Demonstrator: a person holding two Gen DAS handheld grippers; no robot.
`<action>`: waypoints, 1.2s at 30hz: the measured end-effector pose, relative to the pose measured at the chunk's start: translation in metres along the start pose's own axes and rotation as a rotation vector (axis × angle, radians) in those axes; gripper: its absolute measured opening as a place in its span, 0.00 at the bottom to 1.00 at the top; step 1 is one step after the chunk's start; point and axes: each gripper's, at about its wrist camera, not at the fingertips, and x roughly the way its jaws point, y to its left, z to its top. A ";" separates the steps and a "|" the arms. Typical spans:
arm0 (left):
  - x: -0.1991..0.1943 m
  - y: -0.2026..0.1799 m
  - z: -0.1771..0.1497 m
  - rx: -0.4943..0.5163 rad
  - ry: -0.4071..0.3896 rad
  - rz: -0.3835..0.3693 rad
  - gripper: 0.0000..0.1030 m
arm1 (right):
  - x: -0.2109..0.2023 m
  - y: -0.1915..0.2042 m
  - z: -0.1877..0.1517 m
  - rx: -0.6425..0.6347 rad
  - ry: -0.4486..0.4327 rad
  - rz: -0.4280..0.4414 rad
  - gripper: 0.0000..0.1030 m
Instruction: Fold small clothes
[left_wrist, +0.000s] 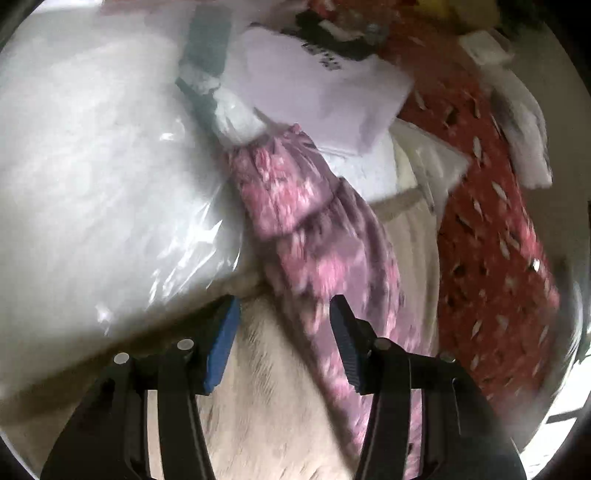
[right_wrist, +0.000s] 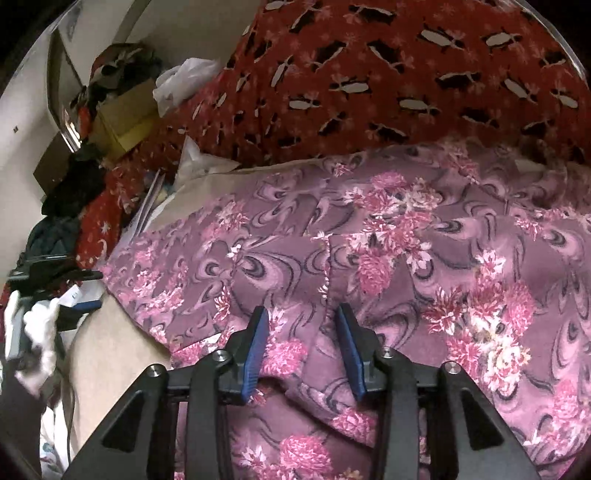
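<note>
A purple garment with pink flowers (right_wrist: 406, 240) lies spread over a beige surface (right_wrist: 110, 350), with a fold seam running down its middle. My right gripper (right_wrist: 301, 310) hovers over its near part, open, with only the flat cloth showing between the blue pads. In the left wrist view the same garment (left_wrist: 314, 236) appears as a long blurred strip. My left gripper (left_wrist: 285, 302) is open at its left edge, mostly over bare beige surface (left_wrist: 266, 387), with nothing pinched. A white-gloved hand (right_wrist: 40, 325) holds that left gripper at the far left of the right wrist view.
A red patterned cloth (right_wrist: 369, 74) lies behind the garment. A big white bundle in clear plastic (left_wrist: 92, 166) crowds the left side. A white folded item (left_wrist: 314, 81), a cardboard box (right_wrist: 125, 122) and dark clothes (right_wrist: 70, 192) are piled at the back.
</note>
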 end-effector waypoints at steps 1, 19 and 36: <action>0.003 0.000 0.003 -0.018 0.002 -0.018 0.55 | 0.000 0.000 -0.001 -0.001 -0.001 -0.001 0.39; -0.024 -0.035 -0.021 0.023 0.004 -0.156 0.04 | -0.004 -0.007 0.004 0.034 0.023 0.042 0.39; -0.047 -0.199 -0.208 0.411 0.151 -0.266 0.04 | -0.142 -0.149 -0.003 0.097 -0.041 -0.347 0.40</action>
